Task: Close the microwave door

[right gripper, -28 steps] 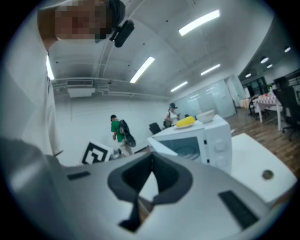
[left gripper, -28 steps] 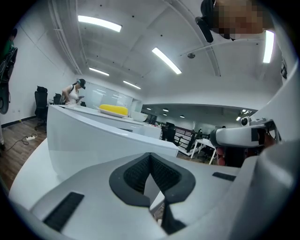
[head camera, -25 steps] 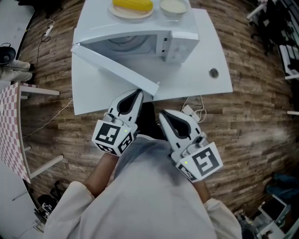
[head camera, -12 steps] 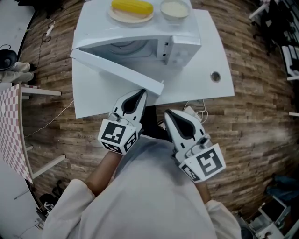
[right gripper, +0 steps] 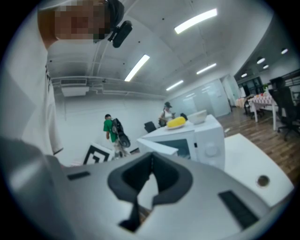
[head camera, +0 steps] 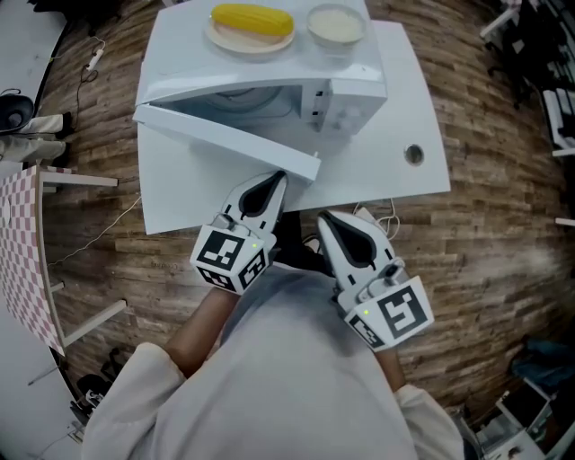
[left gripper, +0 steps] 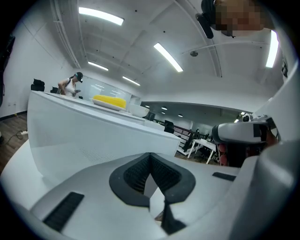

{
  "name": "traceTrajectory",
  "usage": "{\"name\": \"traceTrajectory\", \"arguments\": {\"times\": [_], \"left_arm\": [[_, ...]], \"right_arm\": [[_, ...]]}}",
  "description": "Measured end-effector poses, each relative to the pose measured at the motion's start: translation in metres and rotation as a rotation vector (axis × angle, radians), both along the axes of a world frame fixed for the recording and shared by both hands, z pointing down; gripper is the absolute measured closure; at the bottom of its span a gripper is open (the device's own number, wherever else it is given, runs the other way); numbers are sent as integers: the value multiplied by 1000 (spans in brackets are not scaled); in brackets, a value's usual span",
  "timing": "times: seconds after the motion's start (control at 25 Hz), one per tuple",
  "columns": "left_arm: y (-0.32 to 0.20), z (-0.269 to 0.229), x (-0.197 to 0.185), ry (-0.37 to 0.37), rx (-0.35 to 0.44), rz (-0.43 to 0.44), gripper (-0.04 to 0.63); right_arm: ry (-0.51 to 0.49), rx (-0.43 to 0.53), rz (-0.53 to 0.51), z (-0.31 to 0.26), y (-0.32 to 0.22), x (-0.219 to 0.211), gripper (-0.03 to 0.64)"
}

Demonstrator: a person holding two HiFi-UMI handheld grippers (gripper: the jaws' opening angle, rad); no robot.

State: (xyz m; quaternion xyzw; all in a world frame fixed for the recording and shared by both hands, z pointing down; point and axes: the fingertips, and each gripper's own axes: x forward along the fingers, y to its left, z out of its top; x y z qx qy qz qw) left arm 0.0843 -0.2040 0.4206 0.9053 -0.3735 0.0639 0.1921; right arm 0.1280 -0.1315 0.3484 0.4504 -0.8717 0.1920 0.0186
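The white microwave (head camera: 346,94) stands on a white table (head camera: 386,175), with its door (head camera: 225,137) swung open toward my left. My left gripper (head camera: 277,180) is shut, its tip right at the door's outer face near the free end; whether they touch does not show. In the left gripper view the door (left gripper: 89,136) fills the space just beyond the shut left gripper (left gripper: 150,161). My right gripper (head camera: 327,219) is shut and empty, off the table's front edge. From the right gripper view, beyond the right gripper (right gripper: 151,163), I see the microwave (right gripper: 208,140) and its door (right gripper: 157,146).
A plate with a yellow corn cob (head camera: 252,18) and a white bowl (head camera: 336,22) sit on top of the microwave. The table has a round cable hole (head camera: 413,154). A white cable (head camera: 379,216) lies on the wooden floor. A checkered table (head camera: 18,252) stands at the left.
My left gripper has moved forward up to the free end of the door. The right gripper has crept forward only a little.
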Motion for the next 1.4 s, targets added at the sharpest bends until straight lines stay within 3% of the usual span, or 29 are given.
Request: {"name": "traceTrajectory", "arguments": {"times": [0.6, 1.4], "left_arm": [[-33, 0, 18, 26, -18, 14, 575], [-72, 2, 27, 49, -42, -34, 575]], "right_arm": [[13, -28, -7, 5, -16, 4, 594], [16, -58, -32, 15, -30, 10, 594]]}}
